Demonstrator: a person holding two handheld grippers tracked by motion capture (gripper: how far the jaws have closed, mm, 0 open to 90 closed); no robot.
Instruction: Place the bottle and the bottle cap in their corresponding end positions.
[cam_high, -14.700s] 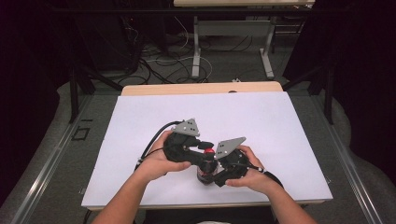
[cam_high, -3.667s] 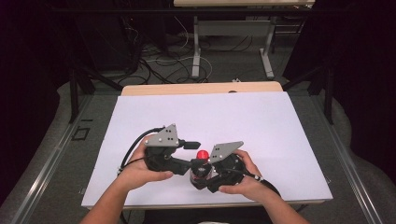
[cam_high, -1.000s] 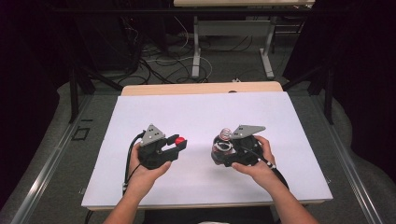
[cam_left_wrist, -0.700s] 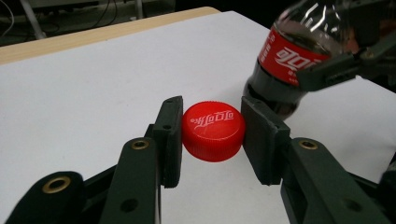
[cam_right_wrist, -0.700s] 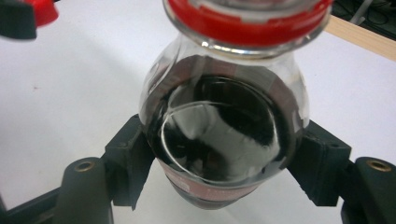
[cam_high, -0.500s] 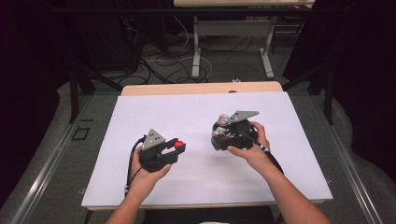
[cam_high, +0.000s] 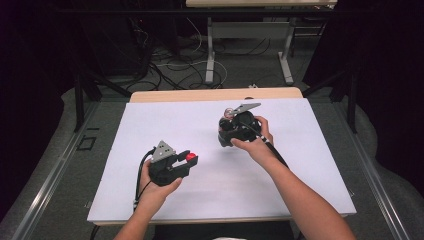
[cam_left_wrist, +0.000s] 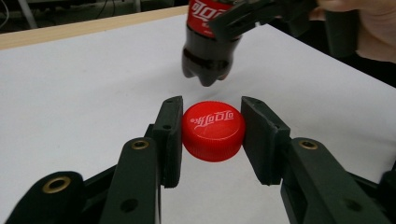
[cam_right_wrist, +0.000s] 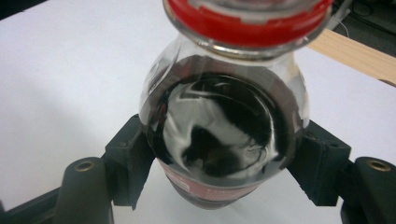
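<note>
A red bottle cap (cam_left_wrist: 213, 130) with white lettering sits squeezed between the two black jaws of my left gripper (cam_high: 189, 158), low over the white table at front left. My right gripper (cam_high: 226, 131) is shut on a small cola bottle (cam_right_wrist: 224, 135), holding it around the body near mid-table right. That bottle (cam_left_wrist: 208, 42) hangs a little above the table in the left gripper view, dark liquid inside, red label on top. Its uncapped neck with a red ring (cam_right_wrist: 247, 23) points toward the right gripper's camera.
White sheet (cam_high: 150, 125) covers the table; a wooden edge (cam_high: 200, 94) runs along the far side. Beyond it stand table legs and cables on the floor (cam_high: 200, 60). A metal rail (cam_high: 45, 185) runs along the left.
The two grippers, earlier together at the front middle, have parted. The right one carried the bottle farther back and right; the left one stayed at front left with the cap.
</note>
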